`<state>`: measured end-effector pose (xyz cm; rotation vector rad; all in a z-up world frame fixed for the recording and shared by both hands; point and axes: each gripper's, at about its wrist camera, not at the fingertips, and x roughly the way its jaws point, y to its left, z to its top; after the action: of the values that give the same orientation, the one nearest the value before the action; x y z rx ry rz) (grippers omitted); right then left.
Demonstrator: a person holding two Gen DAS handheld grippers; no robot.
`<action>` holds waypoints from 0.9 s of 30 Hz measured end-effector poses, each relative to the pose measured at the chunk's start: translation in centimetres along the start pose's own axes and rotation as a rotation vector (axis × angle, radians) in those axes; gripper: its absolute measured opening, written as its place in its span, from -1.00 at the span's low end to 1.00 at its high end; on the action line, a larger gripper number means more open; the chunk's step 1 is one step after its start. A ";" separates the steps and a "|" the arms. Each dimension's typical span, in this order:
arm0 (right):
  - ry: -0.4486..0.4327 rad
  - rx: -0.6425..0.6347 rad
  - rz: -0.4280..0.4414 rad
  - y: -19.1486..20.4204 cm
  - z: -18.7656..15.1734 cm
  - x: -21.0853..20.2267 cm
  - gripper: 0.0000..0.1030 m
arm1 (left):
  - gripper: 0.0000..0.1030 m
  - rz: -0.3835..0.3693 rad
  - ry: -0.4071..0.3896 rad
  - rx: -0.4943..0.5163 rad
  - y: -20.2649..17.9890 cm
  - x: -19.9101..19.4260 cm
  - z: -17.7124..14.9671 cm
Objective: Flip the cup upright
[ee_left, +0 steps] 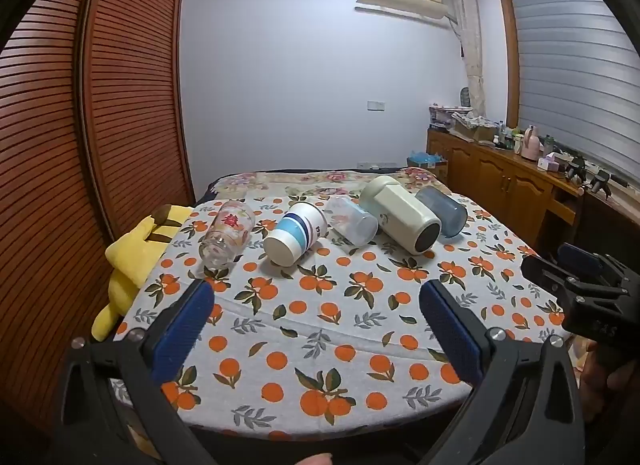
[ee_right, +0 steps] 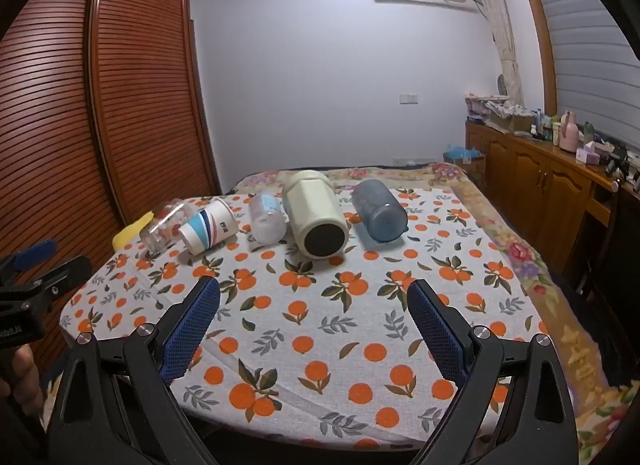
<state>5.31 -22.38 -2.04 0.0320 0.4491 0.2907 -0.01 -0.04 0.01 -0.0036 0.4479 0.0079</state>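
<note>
Several cups lie on their sides in a row on the orange-print cloth: a clear glass with red flowers, a white cup with blue stripes, a clear plastic cup, a large cream cup and a blue-grey cup. My left gripper is open and empty, well short of the row. My right gripper is open and empty, in front of the cream cup. Each gripper shows at the edge of the other's view.
A yellow plush toy lies at the cloth's left edge. A slatted wooden wardrobe stands on the left. A wooden cabinet loaded with bottles runs along the right under the window. A floral bedspread lies beyond the cloth.
</note>
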 end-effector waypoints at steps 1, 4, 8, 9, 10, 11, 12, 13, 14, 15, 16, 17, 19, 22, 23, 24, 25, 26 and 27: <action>-0.004 0.001 0.001 0.0 0.0 0.0 0.87 | 1.00 0.005 0.000 0.001 0.0 0.0 0.0; -0.005 0.002 0.003 0.0 0.0 0.0 0.87 | 1.00 0.018 0.002 0.001 -0.1 0.0 -0.1; -0.005 -0.001 0.000 0.0 -0.1 -0.1 0.87 | 1.00 0.006 0.006 -0.001 -0.6 0.1 -0.3; -0.005 0.000 0.000 -0.1 -0.1 -0.1 0.87 | 1.00 0.007 0.005 -0.002 -0.5 0.1 -0.3; -0.003 0.001 0.000 0.0 0.0 0.0 0.87 | 1.00 0.004 0.007 -0.004 -0.3 0.1 -0.2; -0.003 0.001 0.000 0.0 0.0 0.0 0.87 | 1.00 0.004 0.007 -0.004 -0.4 0.1 -0.3; -0.004 0.001 0.000 0.0 0.0 0.0 0.87 | 1.00 0.003 0.007 -0.003 -0.4 0.4 -0.2; -0.004 0.001 0.000 0.0 0.0 -0.1 0.87 | 1.00 0.003 0.006 -0.004 -0.4 0.4 -0.3; -0.004 0.001 0.000 -0.1 0.0 -0.1 0.87 | 1.00 0.002 0.005 -0.003 -0.4 0.4 -0.2; -0.005 0.000 -0.001 -0.1 0.0 -0.1 0.87 | 1.00 0.001 0.005 -0.003 -0.4 0.4 -0.2; -0.005 0.000 -0.001 -0.1 0.0 -0.1 0.87 | 1.00 0.002 0.004 -0.003 -0.4 0.4 -0.2; -0.006 0.000 -0.001 -0.1 0.0 -0.1 0.87 | 1.00 0.003 0.004 -0.002 -0.4 0.4 -0.2; -0.004 0.000 -0.001 0.0 0.0 -0.2 0.87 | 1.00 0.003 0.001 -0.002 -0.1 0.2 -0.1; -0.005 -0.001 0.000 0.0 -0.1 -0.2 0.87 | 1.00 0.003 -0.002 -0.001 0.1 -0.2 0.1; -0.005 -0.001 0.000 0.0 -0.1 -0.2 0.87 | 1.00 0.003 -0.004 -0.001 0.1 -0.3 0.2; -0.005 -0.001 -0.001 0.0 -0.1 -0.2 0.87 | 1.00 0.003 -0.005 -0.001 0.1 -0.4 0.2; -0.005 -0.001 0.000 0.0 -0.1 -0.2 0.87 | 1.00 0.003 -0.006 0.000 0.1 -0.4 0.2; -0.005 -0.002 -0.001 0.0 -0.1 -0.2 0.87 | 1.00 0.004 -0.008 0.002 0.1 -0.4 0.2; -0.005 -0.002 -0.001 0.0 -0.1 -0.2 0.87 | 1.00 0.005 -0.008 0.003 0.1 -0.5 0.3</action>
<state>5.14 -22.43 -2.02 0.0310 0.4437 0.2899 -0.33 0.06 0.47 0.0007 0.4398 0.0121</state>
